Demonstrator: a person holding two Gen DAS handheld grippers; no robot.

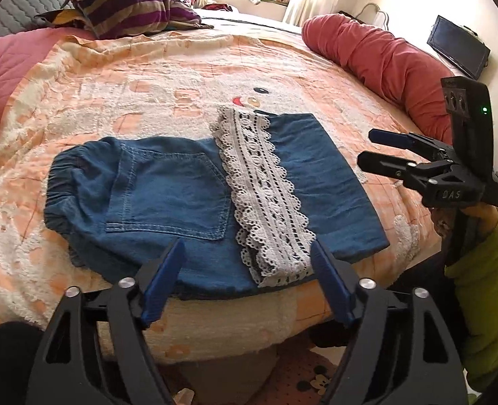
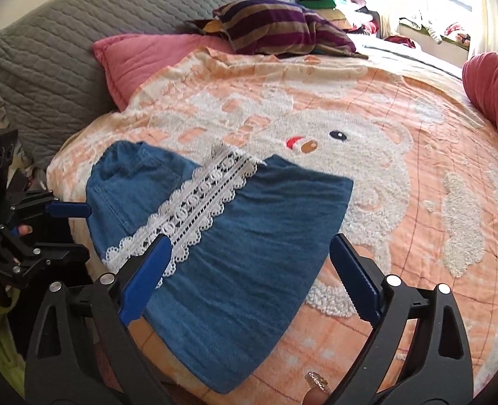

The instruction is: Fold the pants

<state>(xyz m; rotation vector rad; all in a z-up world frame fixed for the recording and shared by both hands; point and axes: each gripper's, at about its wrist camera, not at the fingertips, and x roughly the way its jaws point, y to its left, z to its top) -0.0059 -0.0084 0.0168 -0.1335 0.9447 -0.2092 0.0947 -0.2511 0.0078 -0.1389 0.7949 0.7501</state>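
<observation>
Your left tool (image 1: 247, 281) and right tool (image 2: 250, 276) both stand wide with nothing between the pads. The pants (image 1: 195, 199) lie folded on the bed (image 1: 114, 108) just ahead of both tools, lace hem (image 1: 262, 195) across the top. For another fold, pinch both layers at the near edge.

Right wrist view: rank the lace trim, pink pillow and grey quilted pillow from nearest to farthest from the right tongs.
1. Lace trim, crossing the folded denim pants just ahead of the open right tongs.
2. Pink pillow, beyond the pants, upper left.
3. Grey quilted pillow, behind the pink one, far left.
</observation>
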